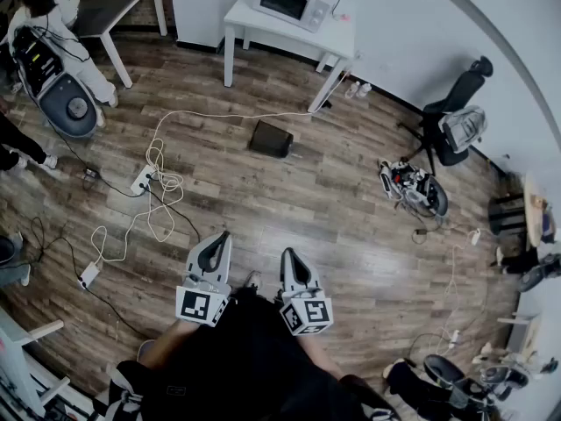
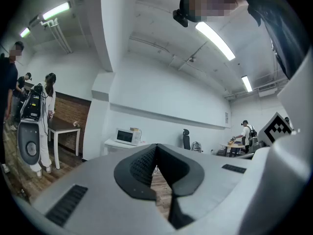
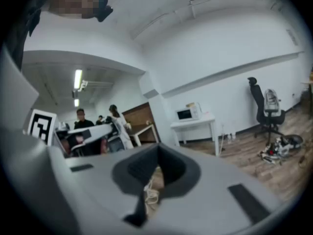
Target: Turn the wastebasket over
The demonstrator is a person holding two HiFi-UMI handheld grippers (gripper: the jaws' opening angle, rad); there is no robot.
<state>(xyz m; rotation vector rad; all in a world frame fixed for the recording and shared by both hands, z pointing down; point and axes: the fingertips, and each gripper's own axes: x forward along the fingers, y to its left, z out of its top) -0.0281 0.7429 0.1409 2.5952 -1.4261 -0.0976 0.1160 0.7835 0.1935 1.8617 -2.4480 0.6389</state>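
Observation:
The wastebasket [image 1: 270,139] is a dark box lying on the wooden floor, well ahead of both grippers and below a white table. My left gripper [image 1: 219,240] and right gripper [image 1: 288,256] are held side by side close to the body, far short of the basket. Both are shut with nothing between the jaws. In the left gripper view the left gripper [image 2: 156,149] points level across the room, its dark pads meeting. In the right gripper view the right gripper [image 3: 157,150] tilts slightly down, pads together. The wastebasket shows in neither gripper view.
A white table [image 1: 254,23] with a microwave [image 1: 291,3] stands beyond the basket. White cables and power strips [image 1: 158,181] trail over the floor at left. A grey machine [image 1: 67,103] with people stands far left. An office chair [image 1: 456,119] and a floor device [image 1: 414,188] are at right.

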